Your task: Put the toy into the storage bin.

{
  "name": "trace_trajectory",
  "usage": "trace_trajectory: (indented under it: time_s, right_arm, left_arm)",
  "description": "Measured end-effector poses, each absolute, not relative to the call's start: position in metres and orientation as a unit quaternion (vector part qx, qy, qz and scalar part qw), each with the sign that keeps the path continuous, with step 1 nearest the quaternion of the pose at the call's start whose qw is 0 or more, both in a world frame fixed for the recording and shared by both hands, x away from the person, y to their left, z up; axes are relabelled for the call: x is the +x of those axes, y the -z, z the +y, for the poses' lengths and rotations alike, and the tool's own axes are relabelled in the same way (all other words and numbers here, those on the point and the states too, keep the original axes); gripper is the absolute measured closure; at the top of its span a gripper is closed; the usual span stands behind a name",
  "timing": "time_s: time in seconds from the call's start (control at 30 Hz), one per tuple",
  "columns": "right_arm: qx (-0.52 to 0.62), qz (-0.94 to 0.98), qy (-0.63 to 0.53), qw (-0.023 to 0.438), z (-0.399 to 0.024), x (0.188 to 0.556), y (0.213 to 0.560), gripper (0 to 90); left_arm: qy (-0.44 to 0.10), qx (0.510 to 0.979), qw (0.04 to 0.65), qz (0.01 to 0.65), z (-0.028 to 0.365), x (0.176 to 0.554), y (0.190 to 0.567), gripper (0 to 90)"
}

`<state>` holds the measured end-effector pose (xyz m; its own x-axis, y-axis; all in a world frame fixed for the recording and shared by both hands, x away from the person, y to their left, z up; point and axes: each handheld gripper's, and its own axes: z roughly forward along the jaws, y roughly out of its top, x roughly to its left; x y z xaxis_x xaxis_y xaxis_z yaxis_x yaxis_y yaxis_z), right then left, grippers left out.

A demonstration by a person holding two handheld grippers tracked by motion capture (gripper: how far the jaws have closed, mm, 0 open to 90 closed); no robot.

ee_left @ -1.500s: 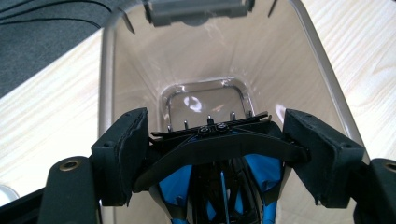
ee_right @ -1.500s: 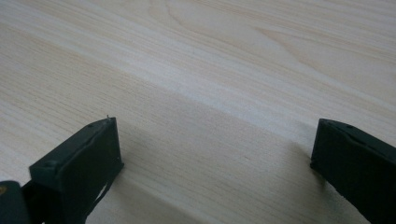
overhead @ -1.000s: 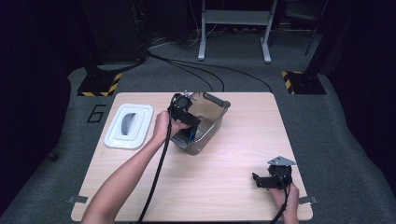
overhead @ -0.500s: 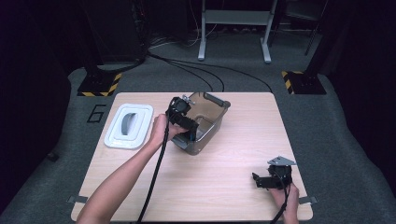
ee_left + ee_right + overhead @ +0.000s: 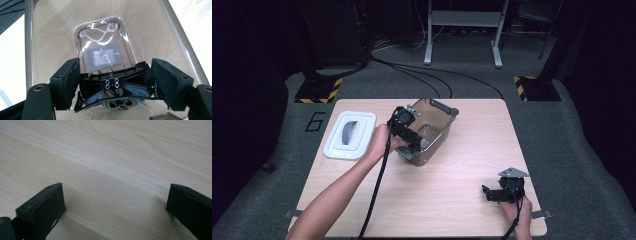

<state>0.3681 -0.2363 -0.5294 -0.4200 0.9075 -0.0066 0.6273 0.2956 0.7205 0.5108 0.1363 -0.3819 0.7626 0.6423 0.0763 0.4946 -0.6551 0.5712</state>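
high view: left gripper (image 5: pixel 412 145) reaches into the clear plastic container (image 5: pixel 437 117) near the middle of the table (image 5: pixel 462 165); white lid (image 5: pixel 349 134) lies apart to its left; right gripper (image 5: pixel 492 194) rests low near the table's right front corner.
left gripper view: jaws clamp a black and blue object (image 5: pixel 113 87) inside the container (image 5: pixel 105 37), pads pressing on its two ends.
right gripper view: jaws spread wide, bare wood between them.

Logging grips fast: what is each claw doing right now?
Left claw: shut on a black part, inside the clear container.
Right claw: open, holding nothing, over the table.
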Motion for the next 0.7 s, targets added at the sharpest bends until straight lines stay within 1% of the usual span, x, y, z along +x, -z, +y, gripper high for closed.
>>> trace_trajectory:
  time_s: [0.17,0.7]
  right_arm:
    - [0.495,0.776,-0.328,0.213,-0.2363,0.3681,0.5294,0.6]
    - [0.495,0.777,-0.327,0.213,-0.2364,0.3680,0.5291,0.6]
  left_arm:
    - [-0.132,0.899,0.266,0.322,0.1389,0.5096,0.3810,25.1]
    - [-0.142,0.907,0.253,0.304,0.1324,0.5036,0.3798,24.4]
